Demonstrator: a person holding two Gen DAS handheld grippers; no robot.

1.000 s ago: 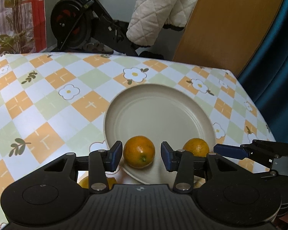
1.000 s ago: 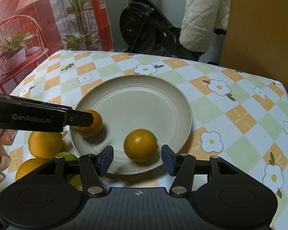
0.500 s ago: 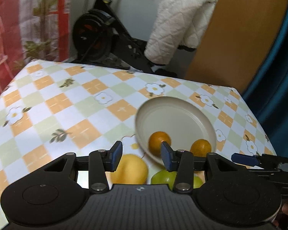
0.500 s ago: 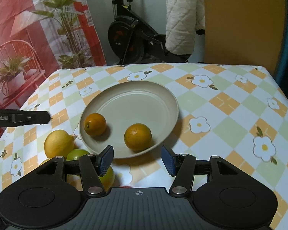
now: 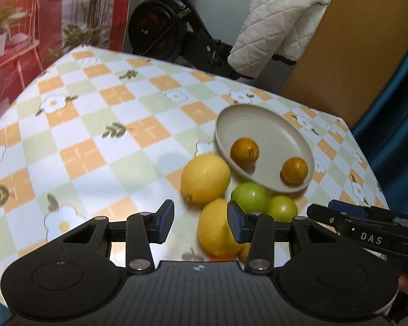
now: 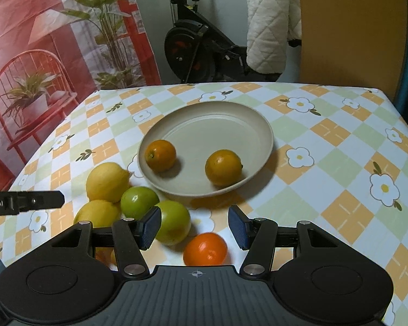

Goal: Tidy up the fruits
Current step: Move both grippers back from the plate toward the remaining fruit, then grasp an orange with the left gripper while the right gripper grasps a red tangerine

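Observation:
A beige plate (image 6: 231,119) (image 5: 247,121) holds two oranges (image 6: 160,155) (image 6: 223,167). Beside its near left rim lie two lemons (image 6: 107,181) (image 6: 95,213), two green fruits (image 6: 138,202) (image 6: 175,225) and another orange (image 6: 205,248). My right gripper (image 6: 194,226) is open and empty, above the loose orange and the nearer green fruit. My left gripper (image 5: 200,224) is open and empty, held back from the plate, with a lemon (image 5: 216,229) just past its right finger. The right gripper's finger shows in the left wrist view (image 5: 348,221).
The table has a checked flower cloth (image 6: 340,146). Behind it stand an exercise bike (image 6: 193,49), a white quilted jacket (image 6: 269,21), a wooden panel (image 6: 348,32) and a red plant backdrop (image 6: 54,40). A blue curtain (image 5: 399,108) hangs on the right.
Both grippers have pulled back and up from the plate, leaving an orange each on it. The loose fruit by the plate has come into view.

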